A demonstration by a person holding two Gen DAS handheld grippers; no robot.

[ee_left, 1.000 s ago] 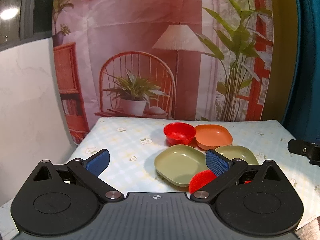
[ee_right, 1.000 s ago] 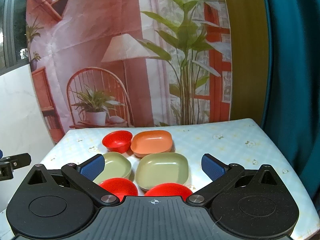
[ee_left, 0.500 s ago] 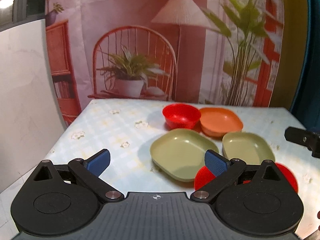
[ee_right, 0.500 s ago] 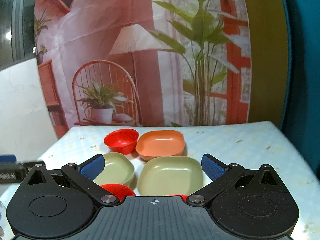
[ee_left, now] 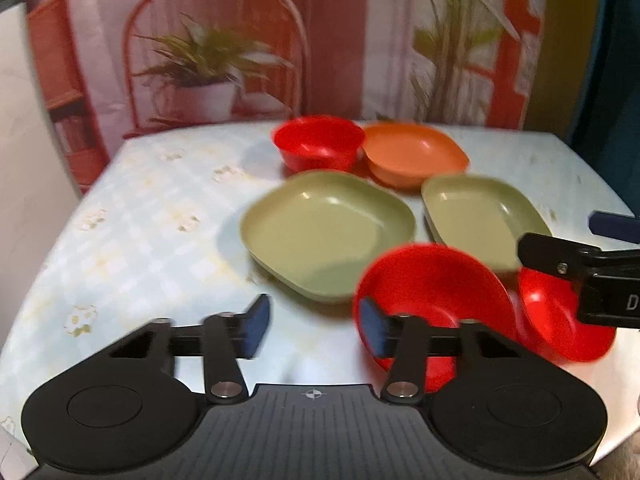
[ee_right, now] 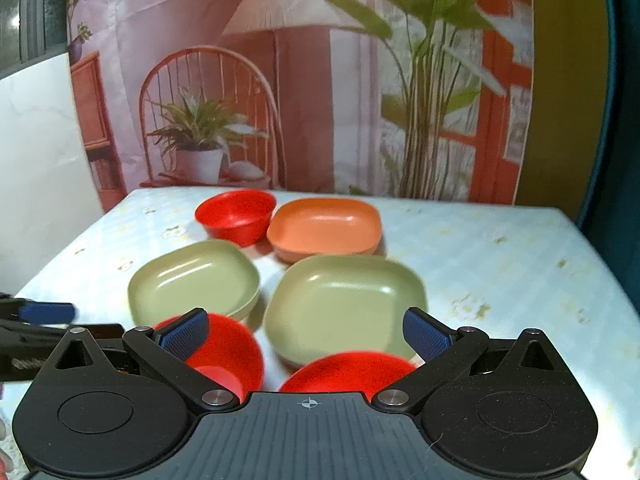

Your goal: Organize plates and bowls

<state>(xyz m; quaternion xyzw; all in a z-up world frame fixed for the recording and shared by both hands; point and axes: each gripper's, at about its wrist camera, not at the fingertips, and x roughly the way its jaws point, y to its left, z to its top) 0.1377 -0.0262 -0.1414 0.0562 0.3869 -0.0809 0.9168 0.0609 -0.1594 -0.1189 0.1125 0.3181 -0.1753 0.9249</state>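
Observation:
On the checked tablecloth (ee_left: 160,208) stand several dishes: a far red bowl (ee_left: 316,144), an orange plate (ee_left: 412,154), two green plates (ee_left: 328,232) (ee_left: 484,216) and two near red bowls (ee_left: 432,292) (ee_left: 560,320). My left gripper (ee_left: 314,328) hangs low over the cloth, its jaws closing. Only cloth shows between them, and its right finger overlaps the left rim of the nearer red bowl. My right gripper (ee_right: 306,336) is open wide above the other near red bowl (ee_right: 348,372), behind the green plate (ee_right: 344,304).
A printed backdrop with a chair, a lamp and plants hangs behind the table's far edge. A white wall panel (ee_right: 36,160) stands at the left and a teal curtain (ee_right: 624,120) at the right. Bare cloth (ee_right: 500,260) lies right of the dishes.
Both grippers have come down and forward, so the dishes look larger and closer. The left jaws have narrowed from wide open. The right jaws stay wide.

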